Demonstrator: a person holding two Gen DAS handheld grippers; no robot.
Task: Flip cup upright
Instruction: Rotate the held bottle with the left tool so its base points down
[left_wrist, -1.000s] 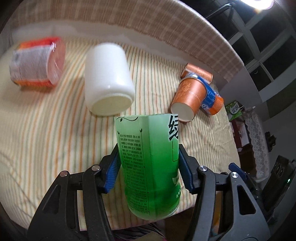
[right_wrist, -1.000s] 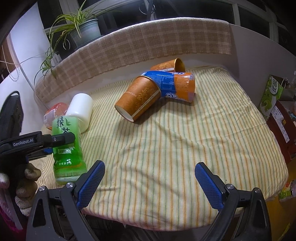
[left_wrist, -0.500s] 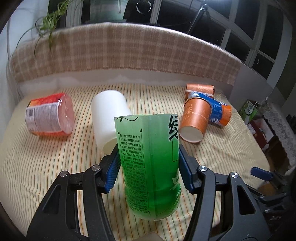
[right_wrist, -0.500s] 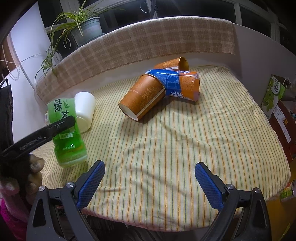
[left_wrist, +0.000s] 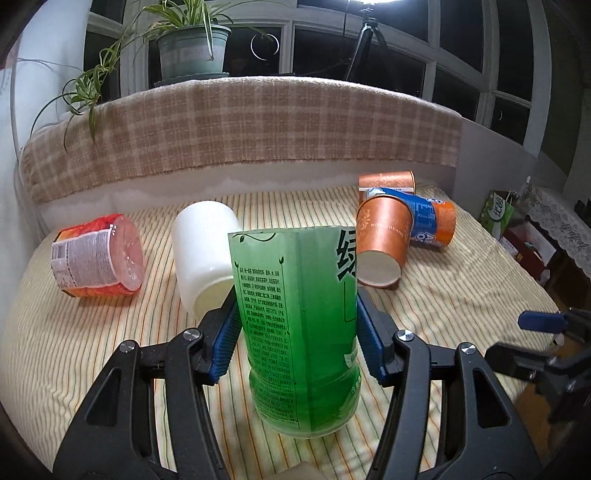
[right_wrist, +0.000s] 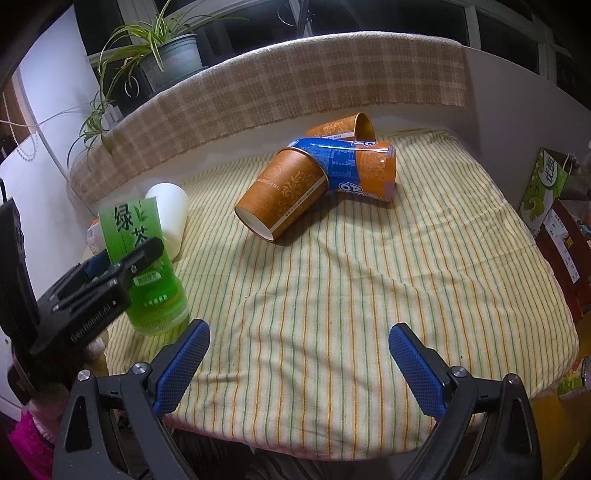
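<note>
My left gripper (left_wrist: 297, 341) is shut on a green tea cup (left_wrist: 299, 325) and holds it upright, its base at or just above the striped cloth. The same green cup (right_wrist: 147, 266) stands at the left in the right wrist view, with the left gripper (right_wrist: 122, 266) clamped round it. My right gripper (right_wrist: 295, 354) is open and empty over the cloth's near edge. Several cups lie on their sides: a white cup (left_wrist: 207, 254), a red-orange cup (left_wrist: 96, 258), an orange cup (left_wrist: 382, 247), a blue-orange cup (left_wrist: 428, 221) and another orange cup (left_wrist: 386, 181).
The striped cloth (right_wrist: 351, 280) covers a raised surface with a plaid backrest (left_wrist: 240, 122) behind. A potted plant (left_wrist: 188, 48) stands on the sill. Boxes and a green bag (right_wrist: 546, 184) sit off the right edge.
The left gripper has tilted up and lowered the green cup from a slanted hold to upright by the cloth. The right gripper has barely moved.
</note>
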